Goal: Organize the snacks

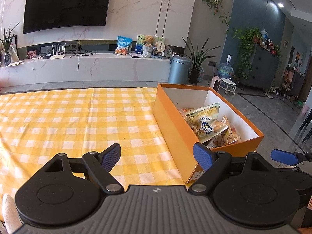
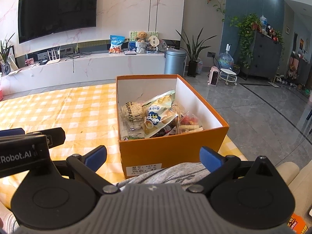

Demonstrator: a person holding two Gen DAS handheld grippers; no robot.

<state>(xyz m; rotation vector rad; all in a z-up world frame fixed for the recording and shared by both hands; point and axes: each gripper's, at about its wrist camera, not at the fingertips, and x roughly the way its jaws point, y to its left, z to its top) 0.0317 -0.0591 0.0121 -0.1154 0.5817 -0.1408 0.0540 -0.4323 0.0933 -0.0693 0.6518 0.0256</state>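
Tongs on both sides stood wide apart and gripped nothing: the left tongs (image 1: 157,156) hung over the tabletop (image 1: 68,120) just left of the orange box (image 2: 173,150), the right tongs (image 2: 153,157) in front of its near wall. The snack packets (image 2: 156,117) lay piled inside the box at the tabletop's right end; none showed on the yellow checked cloth (image 2: 58,109), so the sorting looked about finished. Beyond, a marble TV shelf (image 1: 87,66), a wall television (image 1: 66,3), a metal bin (image 1: 178,69) and potted plants lined the far grey-tiled room.
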